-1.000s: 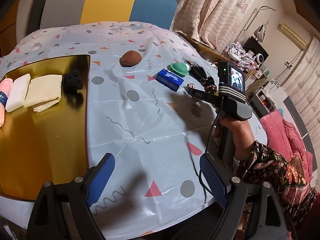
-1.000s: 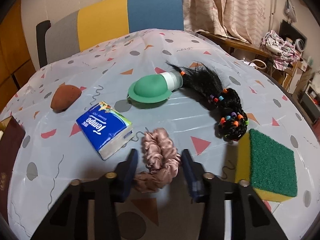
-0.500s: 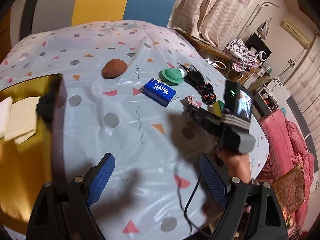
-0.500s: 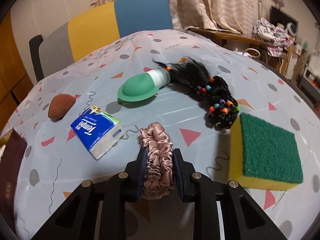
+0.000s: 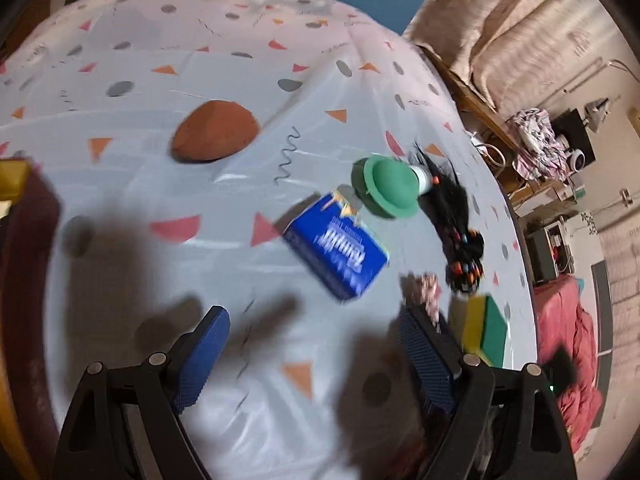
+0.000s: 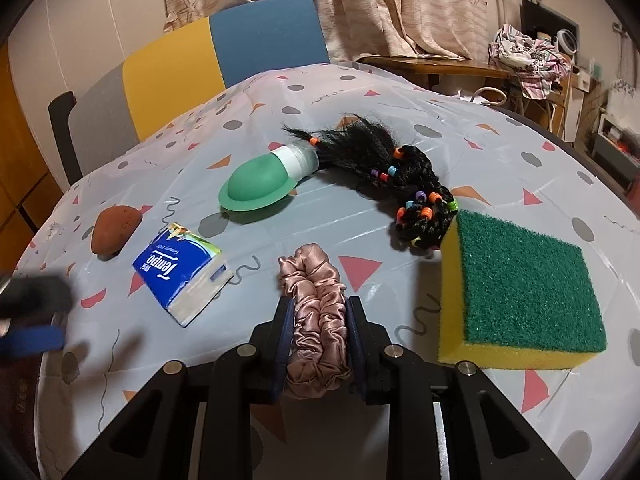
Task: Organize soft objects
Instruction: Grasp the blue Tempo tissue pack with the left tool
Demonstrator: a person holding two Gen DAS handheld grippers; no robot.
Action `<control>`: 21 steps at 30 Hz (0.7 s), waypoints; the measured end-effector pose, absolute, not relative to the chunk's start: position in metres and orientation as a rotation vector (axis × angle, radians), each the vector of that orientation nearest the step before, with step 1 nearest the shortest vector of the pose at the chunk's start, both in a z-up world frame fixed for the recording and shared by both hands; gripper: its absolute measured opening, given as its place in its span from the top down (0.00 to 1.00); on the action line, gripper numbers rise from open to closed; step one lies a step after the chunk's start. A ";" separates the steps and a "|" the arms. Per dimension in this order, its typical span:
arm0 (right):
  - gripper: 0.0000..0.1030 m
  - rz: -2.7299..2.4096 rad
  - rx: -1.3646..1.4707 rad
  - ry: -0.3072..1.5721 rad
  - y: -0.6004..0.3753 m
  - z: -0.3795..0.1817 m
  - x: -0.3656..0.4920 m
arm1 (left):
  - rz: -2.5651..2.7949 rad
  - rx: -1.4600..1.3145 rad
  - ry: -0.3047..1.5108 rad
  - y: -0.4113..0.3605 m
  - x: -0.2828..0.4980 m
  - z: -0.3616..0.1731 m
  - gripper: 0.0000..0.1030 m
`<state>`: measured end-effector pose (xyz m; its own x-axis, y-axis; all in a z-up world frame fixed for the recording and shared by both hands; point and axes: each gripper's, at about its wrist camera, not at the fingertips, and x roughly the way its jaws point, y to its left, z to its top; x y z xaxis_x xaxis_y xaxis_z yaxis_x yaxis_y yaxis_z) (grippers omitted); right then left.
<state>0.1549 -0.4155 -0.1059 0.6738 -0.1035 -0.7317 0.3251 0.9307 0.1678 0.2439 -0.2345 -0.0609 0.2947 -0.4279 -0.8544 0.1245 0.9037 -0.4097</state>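
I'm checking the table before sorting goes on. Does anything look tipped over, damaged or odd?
Nothing looks spilled or damaged. The green-capped bottle lies on its side against the beaded black hair piece. The right gripper is shut on the pink scrunchie; the left gripper is open and empty.

Warm, dim indoor light. The left wrist view is smeared with motion blur, and soft dark shadows pool on the worktop (image 5: 224, 264) at lower centre. The right wrist view is sharp, save a blurred patch at its left edge. Fisheye bending and black corners frame both.
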 end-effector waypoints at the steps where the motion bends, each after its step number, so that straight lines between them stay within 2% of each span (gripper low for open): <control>1: 0.74 -0.247 0.291 0.798 -0.415 -0.106 0.155 | -0.381 -0.288 1.230 -0.242 0.252 -0.064 0.15; 13: 0.74 -0.236 0.315 0.784 -0.418 -0.107 0.153 | -0.296 -0.192 1.350 -0.301 0.302 -0.096 0.14; 19: 0.74 -0.229 0.327 0.778 -0.419 -0.108 0.152 | -0.315 -0.069 1.316 -0.316 0.309 -0.096 0.15; 21: 0.74 -0.225 0.335 0.776 -0.420 -0.108 0.151 | -0.347 -0.016 1.304 -0.314 0.305 -0.095 0.19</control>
<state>0.1511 -0.4204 -0.1078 0.6936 -0.0759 -0.7163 0.3196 0.9236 0.2116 0.3052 -0.3143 -0.0953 0.2198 -0.2597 -0.9403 0.2414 0.9484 -0.2055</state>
